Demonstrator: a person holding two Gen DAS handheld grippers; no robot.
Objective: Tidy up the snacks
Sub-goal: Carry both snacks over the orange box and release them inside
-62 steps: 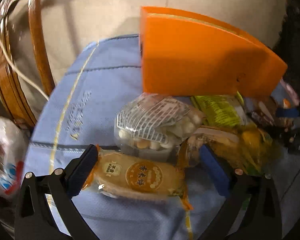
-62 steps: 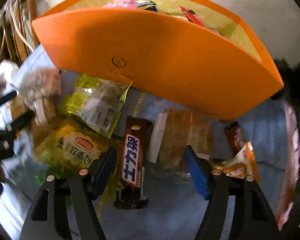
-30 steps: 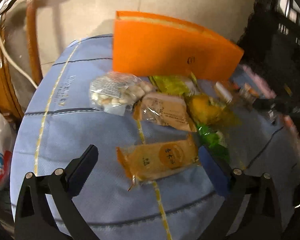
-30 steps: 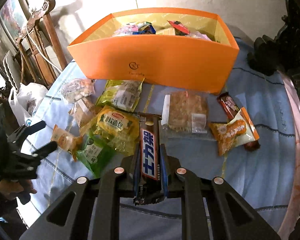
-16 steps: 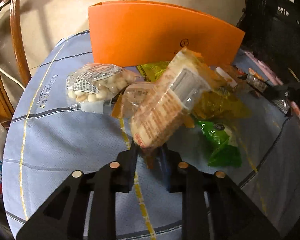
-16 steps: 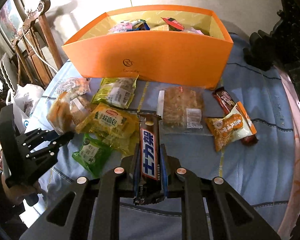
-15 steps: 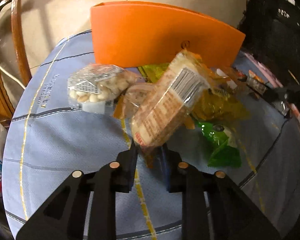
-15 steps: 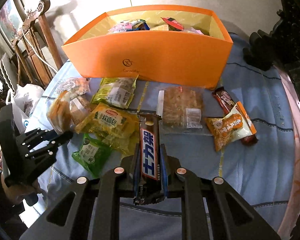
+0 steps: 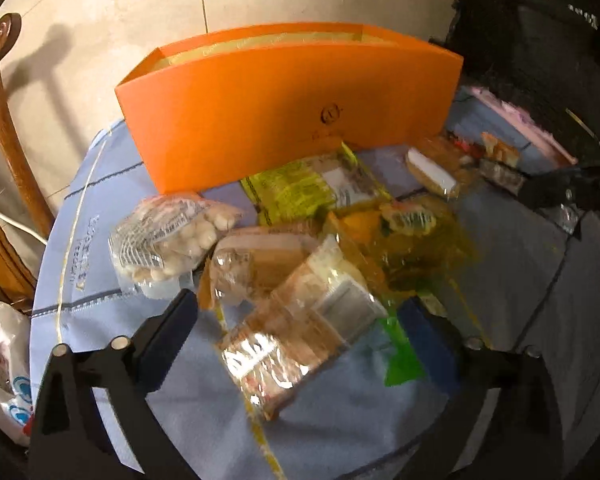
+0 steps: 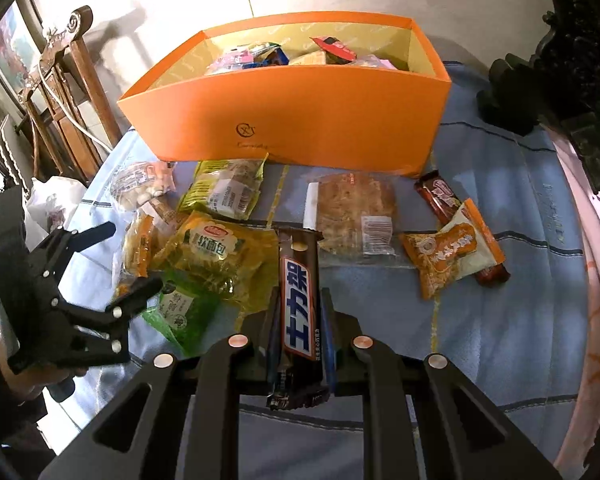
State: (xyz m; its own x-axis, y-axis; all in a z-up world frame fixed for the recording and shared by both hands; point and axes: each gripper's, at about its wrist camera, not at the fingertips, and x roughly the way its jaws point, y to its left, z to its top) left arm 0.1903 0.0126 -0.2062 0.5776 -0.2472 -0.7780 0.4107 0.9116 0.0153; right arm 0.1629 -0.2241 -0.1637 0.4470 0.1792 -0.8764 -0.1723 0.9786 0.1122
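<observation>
Through the left wrist camera, our left gripper (image 9: 300,316) spreads wide around a loose cake packet (image 9: 300,332) lying tilted on the tablecloth (image 9: 340,432). Through the right camera, our right gripper (image 10: 300,320) pinches a chocolate bar (image 10: 299,304); it could slip before reaching the orange box (image 10: 300,132).

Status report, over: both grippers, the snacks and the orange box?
Right gripper shut on chocolate bar. Left gripper open, cake packet between its fingers. Orange box ahead, partly filled; loose snacks lie before it.
</observation>
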